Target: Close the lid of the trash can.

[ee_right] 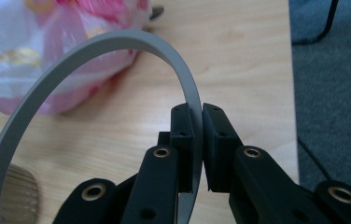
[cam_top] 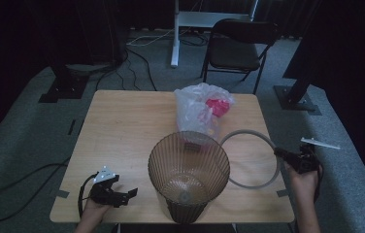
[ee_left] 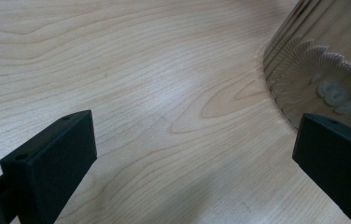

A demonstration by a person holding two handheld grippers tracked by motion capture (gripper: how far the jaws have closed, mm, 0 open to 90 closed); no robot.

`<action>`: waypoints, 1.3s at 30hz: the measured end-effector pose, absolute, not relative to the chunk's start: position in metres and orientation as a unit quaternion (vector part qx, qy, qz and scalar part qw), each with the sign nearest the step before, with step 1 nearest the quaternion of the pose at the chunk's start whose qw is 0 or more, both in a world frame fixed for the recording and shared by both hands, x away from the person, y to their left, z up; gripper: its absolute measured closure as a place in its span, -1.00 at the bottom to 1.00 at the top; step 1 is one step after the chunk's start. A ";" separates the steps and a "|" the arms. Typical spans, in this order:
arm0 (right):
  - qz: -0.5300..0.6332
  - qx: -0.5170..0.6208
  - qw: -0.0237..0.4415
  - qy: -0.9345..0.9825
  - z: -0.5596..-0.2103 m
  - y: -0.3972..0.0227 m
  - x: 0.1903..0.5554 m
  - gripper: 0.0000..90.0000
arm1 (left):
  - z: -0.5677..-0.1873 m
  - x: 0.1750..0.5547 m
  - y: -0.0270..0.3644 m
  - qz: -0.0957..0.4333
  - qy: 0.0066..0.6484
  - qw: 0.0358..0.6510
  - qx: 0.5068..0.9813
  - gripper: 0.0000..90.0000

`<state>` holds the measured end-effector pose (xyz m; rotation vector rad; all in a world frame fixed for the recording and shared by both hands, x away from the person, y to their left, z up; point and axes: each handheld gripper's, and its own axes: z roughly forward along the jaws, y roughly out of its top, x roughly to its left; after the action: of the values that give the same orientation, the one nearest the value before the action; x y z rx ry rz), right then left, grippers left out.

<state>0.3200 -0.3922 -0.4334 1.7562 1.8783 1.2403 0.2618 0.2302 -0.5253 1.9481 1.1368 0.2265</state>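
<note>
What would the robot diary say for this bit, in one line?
right gripper: jaws shut on grey ring | left gripper: open, over table | bin: upright | plastic bag: behind bin

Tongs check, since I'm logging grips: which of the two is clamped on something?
The right tongs, shut on the grey ring. The left tongs stand wide open over bare table.

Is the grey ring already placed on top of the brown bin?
No, the right gripper holds the grey ring beside the brown bin.
</note>
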 end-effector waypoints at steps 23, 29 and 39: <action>0.529 0.539 0.208 0.621 -0.309 -0.379 0.331 0.87 | -0.526 0.262 0.230 0.089 0.454 0.421 0.780 -1.00; 0.552 0.508 0.203 0.630 -0.283 -0.356 0.336 0.87 | -0.526 0.262 0.230 0.089 0.451 0.420 0.783 -1.00; 0.566 0.450 0.174 0.669 -0.260 -0.310 0.337 0.87 | -0.526 0.262 0.231 0.087 0.451 0.420 0.783 -1.00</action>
<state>0.3370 -0.3097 -0.2604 1.2753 1.8960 1.6045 0.2623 0.2305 -0.5261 1.9620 1.1309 0.2193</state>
